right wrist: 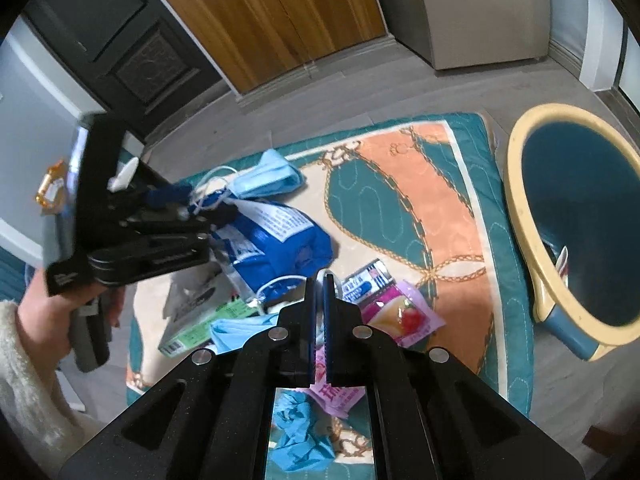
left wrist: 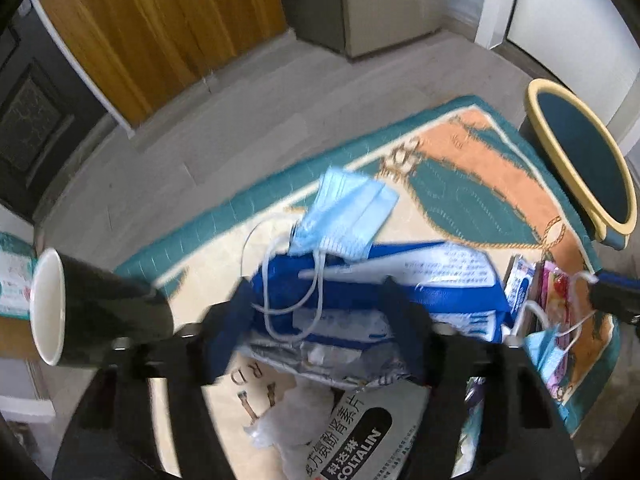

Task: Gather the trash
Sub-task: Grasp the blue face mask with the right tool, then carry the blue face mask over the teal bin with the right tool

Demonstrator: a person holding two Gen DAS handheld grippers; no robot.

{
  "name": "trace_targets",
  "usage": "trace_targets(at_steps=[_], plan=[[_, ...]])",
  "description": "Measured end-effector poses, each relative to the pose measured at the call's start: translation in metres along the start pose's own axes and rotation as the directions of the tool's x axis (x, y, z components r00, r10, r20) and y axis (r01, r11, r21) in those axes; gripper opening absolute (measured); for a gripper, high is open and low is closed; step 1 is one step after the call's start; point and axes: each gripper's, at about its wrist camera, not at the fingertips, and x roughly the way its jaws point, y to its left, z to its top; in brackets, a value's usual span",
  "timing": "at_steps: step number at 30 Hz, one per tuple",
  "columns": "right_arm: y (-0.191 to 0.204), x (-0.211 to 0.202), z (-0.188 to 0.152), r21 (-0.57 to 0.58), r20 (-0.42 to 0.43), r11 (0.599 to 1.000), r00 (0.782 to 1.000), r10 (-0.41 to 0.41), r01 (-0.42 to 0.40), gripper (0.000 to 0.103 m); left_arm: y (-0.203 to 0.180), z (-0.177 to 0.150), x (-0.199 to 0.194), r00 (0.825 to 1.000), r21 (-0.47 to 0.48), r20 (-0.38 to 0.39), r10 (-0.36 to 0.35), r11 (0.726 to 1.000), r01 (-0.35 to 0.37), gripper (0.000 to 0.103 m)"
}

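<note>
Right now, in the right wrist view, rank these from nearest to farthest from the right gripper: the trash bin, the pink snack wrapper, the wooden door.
1. pink snack wrapper: just right of the right gripper fingertips, on the rug.
2. trash bin: far right, off the rug's edge.
3. wooden door: top, across the floor.

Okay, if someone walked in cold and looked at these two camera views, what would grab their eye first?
Probably the heap of litter on the teal and orange patterned rug: a crumpled blue plastic bag with a light blue face mask beside it. Next, the big round teal bin with a cream rim standing just off the rug's right edge. The right gripper is shut on a white mask strap.
</note>
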Motion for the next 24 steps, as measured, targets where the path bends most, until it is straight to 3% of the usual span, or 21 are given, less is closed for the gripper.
trace_targets(at_steps=[1, 3, 5, 10, 16, 19, 24], plan=[[0.001, -0.002, 0.001, -0.002, 0.005, 1.0, 1.0, 0.002, -0.002, 0.004, 0.002, -0.001, 0.003, 1.0, -0.008, -0.014, 0.002, 1.0, -0.002, 0.048], [0.002, -0.007, 0.002, -0.007, 0.018, 1.0, 1.0, 0.009, -0.009, 0.004, 0.006, -0.004, 0.008, 0.999, -0.028, -0.046, -0.006, 1.0, 0.005, 0.015], [0.003, -0.013, 0.003, -0.014, 0.031, 1.0, 0.999, 0.02, -0.02, 0.004, 0.008, -0.004, 0.008, 0.998, -0.042, -0.058, -0.007, 0.999, 0.004, 0.003], [0.01, -0.03, 0.014, -0.046, 0.075, 0.998, 0.997, 0.034, -0.03, 0.004, 0.012, 0.0, -0.022, 0.999, -0.072, 0.036, -0.017, 0.997, 0.019, 0.002], [0.015, -0.061, 0.031, -0.073, 0.163, 0.996, 0.985, 0.06, -0.048, 0.004, 0.006, 0.011, -0.075, 0.981, -0.045, 0.194, -0.009, 0.999, 0.018, 0.002], [0.018, -0.078, 0.041, -0.097, 0.204, 0.994, 0.976, 0.074, -0.055, 0.004, 0.003, 0.018, -0.098, 0.964, -0.029, 0.265, -0.011, 0.999, 0.019, 0.002], [0.014, -0.11, 0.055, -0.109, 0.282, 0.991, 0.953, 0.108, -0.08, 0.004, 0.001, 0.03, -0.137, 0.921, -0.026, 0.388, -0.033, 0.999, 0.047, 0.002]])
